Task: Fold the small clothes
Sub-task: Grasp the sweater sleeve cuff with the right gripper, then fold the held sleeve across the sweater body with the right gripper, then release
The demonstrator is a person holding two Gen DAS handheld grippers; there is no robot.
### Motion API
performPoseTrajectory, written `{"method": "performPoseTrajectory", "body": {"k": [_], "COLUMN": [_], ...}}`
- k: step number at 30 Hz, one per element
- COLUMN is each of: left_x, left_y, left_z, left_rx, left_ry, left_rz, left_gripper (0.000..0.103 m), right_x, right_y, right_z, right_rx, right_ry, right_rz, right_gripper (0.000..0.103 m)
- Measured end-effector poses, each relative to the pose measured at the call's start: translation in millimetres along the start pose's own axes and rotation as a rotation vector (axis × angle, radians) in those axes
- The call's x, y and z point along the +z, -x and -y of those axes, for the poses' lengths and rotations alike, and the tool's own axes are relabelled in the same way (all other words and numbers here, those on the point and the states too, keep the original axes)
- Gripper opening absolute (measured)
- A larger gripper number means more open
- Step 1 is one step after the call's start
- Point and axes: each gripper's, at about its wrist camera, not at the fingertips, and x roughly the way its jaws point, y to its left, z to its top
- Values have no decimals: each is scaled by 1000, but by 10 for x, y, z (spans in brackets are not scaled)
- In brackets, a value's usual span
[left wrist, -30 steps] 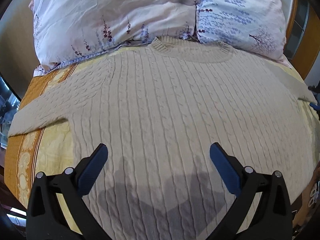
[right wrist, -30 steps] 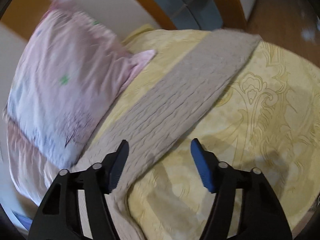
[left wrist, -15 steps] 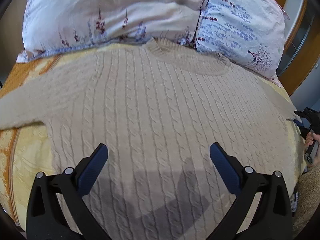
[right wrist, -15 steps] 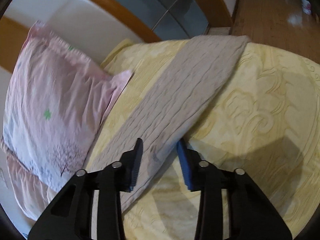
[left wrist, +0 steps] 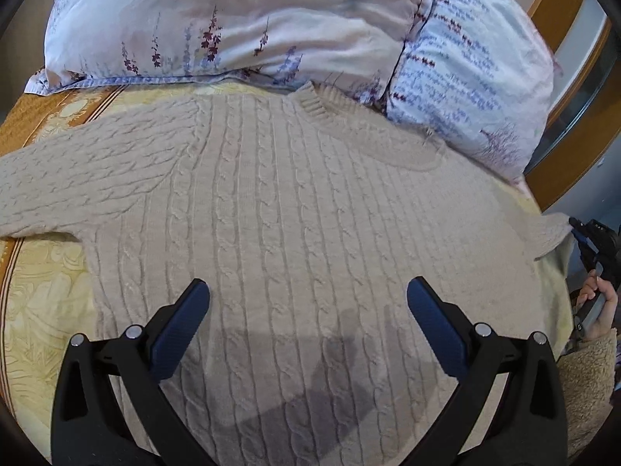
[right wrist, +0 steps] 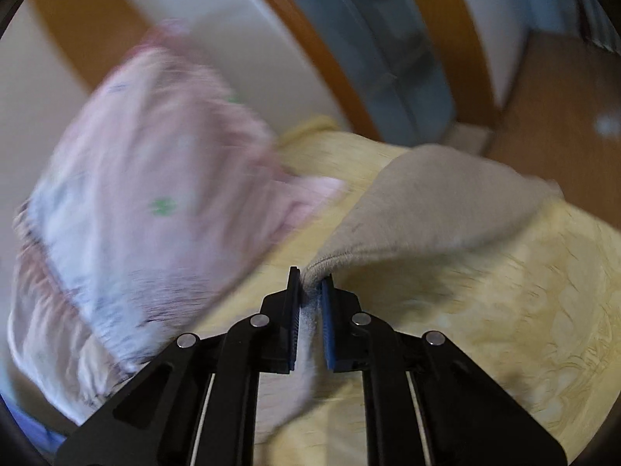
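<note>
A beige cable-knit sweater [left wrist: 295,209] lies flat on the bed, neck toward the pillows, one sleeve stretched out to the left. My left gripper [left wrist: 308,310] hovers open over the sweater's lower body, nothing between its fingers. In the right wrist view my right gripper [right wrist: 310,291] is shut on the sweater's other sleeve [right wrist: 434,209], pinching its edge and lifting it off the yellow bedspread [right wrist: 524,310]; the picture is blurred. That same gripper [left wrist: 594,240], with the hand holding it, shows at the right edge of the left wrist view.
Two floral pillows [left wrist: 240,19] [left wrist: 469,77] lean at the head of the bed; a pink pillow [right wrist: 147,202] stands left of the right gripper. A wooden bed frame [right wrist: 310,50] and wooden floor [right wrist: 551,108] lie beyond. The bedspread has an orange border [left wrist: 35,116] at left.
My right gripper shut on the sleeve and lifted it off the bedspread. My left gripper, still open, shifted across the sweater and rolled, so the neck now sits off-centre.
</note>
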Motion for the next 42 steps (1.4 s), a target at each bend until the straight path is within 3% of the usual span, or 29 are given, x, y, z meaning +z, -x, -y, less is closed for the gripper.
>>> {"method": "performPoseTrajectory", "body": {"k": [5, 8, 13, 16, 18, 21, 27, 31, 32, 34, 35, 37, 42], "left_x": [16, 3, -28, -36, -26, -6, 53, 76, 77, 86, 90, 92, 103], "left_y": [37, 39, 40, 86, 123, 144, 139, 187, 198, 217, 225, 248, 267], "left_z": [10, 0, 31, 56, 63, 44, -72, -159, -178, -231, -253, -313, -410], "left_rx": [19, 10, -5, -18, -17, -33, -70, -82, -81, -84, -90, -125, -218], "left_ry": [4, 5, -24, -45, -55, -44, 3, 21, 27, 48, 57, 87, 166], "left_rz": [32, 36, 42, 67, 88, 96, 63, 73, 76, 84, 87, 94, 94], "left_gripper": [101, 101, 101, 101, 101, 101, 101, 101, 101, 101, 101, 101, 101], "right_x": [-325, -787, -1475, -1593, -1547, -1410, -1120, -942, -918, -868, -853, -829, -1026], "right_y": [119, 1, -410, -511, -498, -452, -414, -387, -399, -427, -414, -342, -184], "right_z": [-741, -1137, -1351, -1321, -1254, -1084, -536, -298, -276, -329, -357, -579, -1496], "right_rx": [209, 308, 298, 280, 288, 286, 206, 120, 99, 46, 41, 64, 269], "right_ry": [157, 246, 312, 305, 267, 159, -58, -127, -123, -73, -52, 22, 241], "right_rz": [-50, -178, -400, -452, -459, -443, -377, -303, -289, -259, -247, -210, -197], "right_gripper": [11, 11, 11, 11, 17, 49, 50, 48, 43, 17, 15, 10, 10]}}
